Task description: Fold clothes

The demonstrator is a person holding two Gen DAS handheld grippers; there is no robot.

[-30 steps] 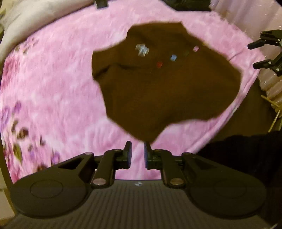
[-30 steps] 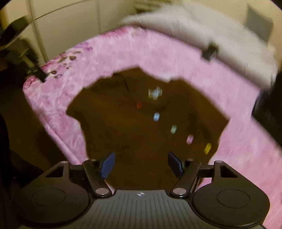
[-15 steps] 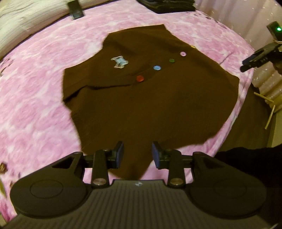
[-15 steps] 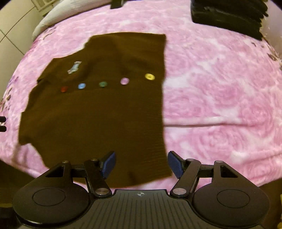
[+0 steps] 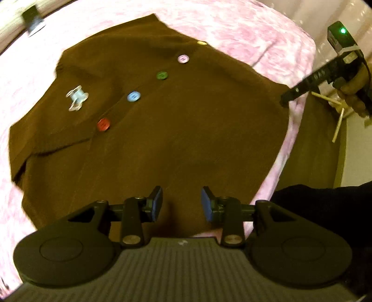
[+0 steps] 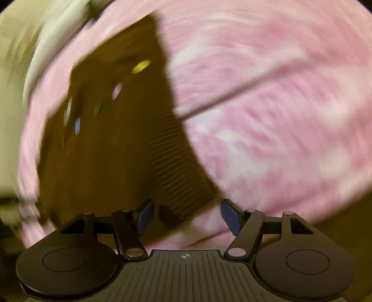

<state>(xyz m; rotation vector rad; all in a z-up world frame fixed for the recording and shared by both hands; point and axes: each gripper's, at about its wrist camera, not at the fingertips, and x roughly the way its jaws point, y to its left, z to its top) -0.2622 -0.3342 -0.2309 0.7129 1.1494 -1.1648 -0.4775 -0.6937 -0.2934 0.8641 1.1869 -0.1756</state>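
My right-wrist view is smeared with motion blur, so on that side I can make out little beyond colours and rough shapes; the buttons show there only as streaks. The brown cardigan (image 5: 162, 139) lies spread flat on the pink blanket (image 5: 255, 32), its near edge passing under my left gripper (image 5: 181, 203) and hidden by the housing. I see five buttons in a row down its front: red (image 5: 103, 124), blue (image 5: 133, 96), green (image 5: 162, 75), pink (image 5: 183, 58) and yellow (image 5: 201, 42), plus a pale patch (image 5: 76, 97) on the chest whose design I cannot read. No writing is legible anywhere. My left gripper hovers with its blue pads parted moderately, nothing between them. My right gripper (image 6: 187, 213) has its pads spread wide over the ribbed hem corner (image 6: 183, 181) of the cardigan, gripping nothing; in the left view it appears at the far right, cut off by the frame, with a green light (image 5: 342, 30) glowing on it. A dark flat object (image 5: 32, 19) sits at the blanket's far edge, too blurred to identify. Beyond the blanket's right edge I see a brown drop and pale wall (image 5: 355, 148); a whitish cover (image 6: 58, 32) lies along the far side.
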